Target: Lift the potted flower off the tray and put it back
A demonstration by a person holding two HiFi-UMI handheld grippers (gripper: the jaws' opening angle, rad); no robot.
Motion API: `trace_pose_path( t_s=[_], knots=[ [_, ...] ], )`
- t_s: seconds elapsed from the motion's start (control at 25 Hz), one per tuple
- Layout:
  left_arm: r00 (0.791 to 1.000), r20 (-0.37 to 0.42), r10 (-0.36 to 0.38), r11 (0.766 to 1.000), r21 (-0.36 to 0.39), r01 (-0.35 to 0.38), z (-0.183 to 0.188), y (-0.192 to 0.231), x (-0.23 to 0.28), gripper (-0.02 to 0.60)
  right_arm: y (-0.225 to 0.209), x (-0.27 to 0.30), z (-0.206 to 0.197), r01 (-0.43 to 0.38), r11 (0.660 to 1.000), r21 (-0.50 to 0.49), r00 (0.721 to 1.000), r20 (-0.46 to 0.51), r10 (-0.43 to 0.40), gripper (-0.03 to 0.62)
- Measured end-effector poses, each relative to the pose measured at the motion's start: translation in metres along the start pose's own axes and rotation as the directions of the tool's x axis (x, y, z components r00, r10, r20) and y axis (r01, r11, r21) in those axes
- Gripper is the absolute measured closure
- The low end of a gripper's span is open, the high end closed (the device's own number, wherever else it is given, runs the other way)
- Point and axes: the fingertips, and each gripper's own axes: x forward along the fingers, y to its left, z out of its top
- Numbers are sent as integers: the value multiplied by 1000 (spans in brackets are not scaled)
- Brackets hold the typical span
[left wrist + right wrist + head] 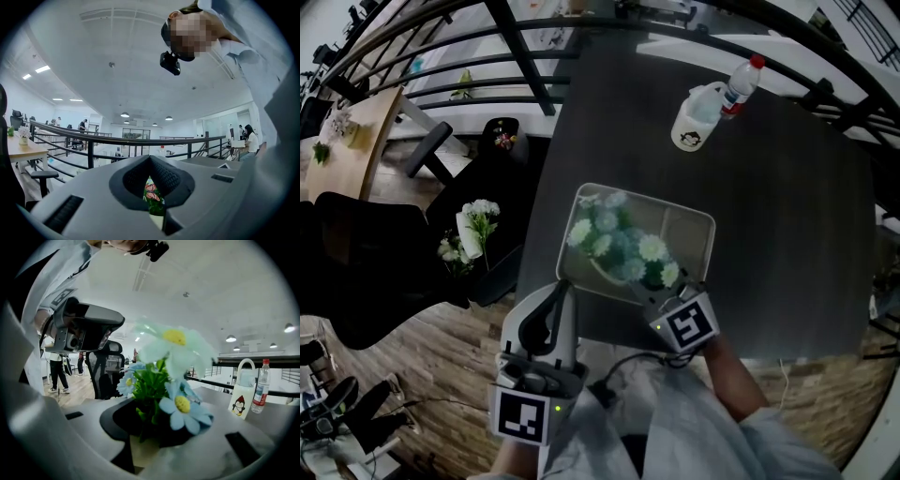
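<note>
A potted flower (619, 246) with pale blue and white daisies stands inside the light tray (698, 234) on the dark table. My right gripper (649, 298) reaches in from the tray's near edge. In the right gripper view its jaws (150, 427) are shut on the cream pot (143, 451), with blossoms (176, 341) rising above them. Whether the pot rests on the tray floor I cannot tell. My left gripper (564, 292) is shut at the tray's near left corner and holds nothing. In its own view (152, 187) only a thin slit shows between the pads.
A white jug with a penguin print (696, 117) and a water bottle (741, 84) stand at the far side of the table. Left of the table, a black chair carries a bunch of flowers (473, 230). A black railing (487, 66) runs behind.
</note>
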Motion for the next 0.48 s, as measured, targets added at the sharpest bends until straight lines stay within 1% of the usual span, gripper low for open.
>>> trace_pose_path(
  t_s=[0.28,0.48],
  knots=[
    [999,27,-25,1000,7,24,10,-2,1,569,-2,-11,19,33,999,-18,999,25,-32,479],
    [998,48,-47,999,16,47,18,-3,2,569,-6,-22,37,73,997,-17,996,58,-72,479]
  ],
)
